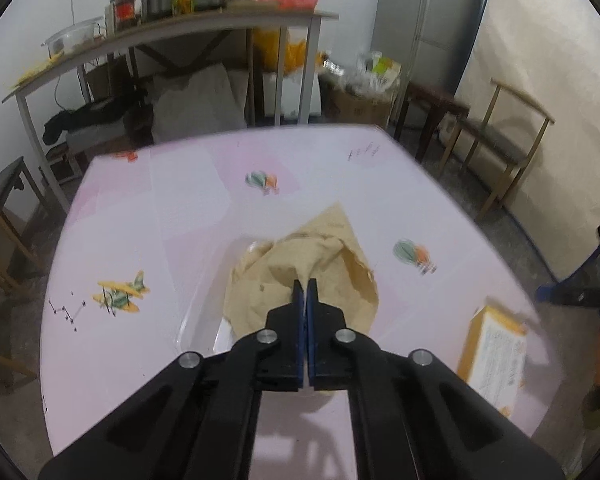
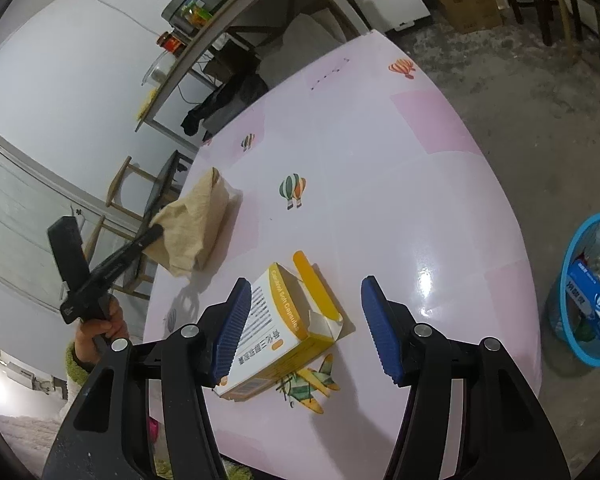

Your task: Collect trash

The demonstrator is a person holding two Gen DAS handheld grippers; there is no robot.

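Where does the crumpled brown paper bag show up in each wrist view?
Left wrist view: paper bag at lower centre, just beyond the shut left tongs, which pinch its near edge.
Right wrist view: at middle left, with the left tongs on its left edge.
Shared landmark: yellow-and-white box on the table.

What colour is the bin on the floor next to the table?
The bin is bright blue, with trash already inside. It shows best in the right wrist view.
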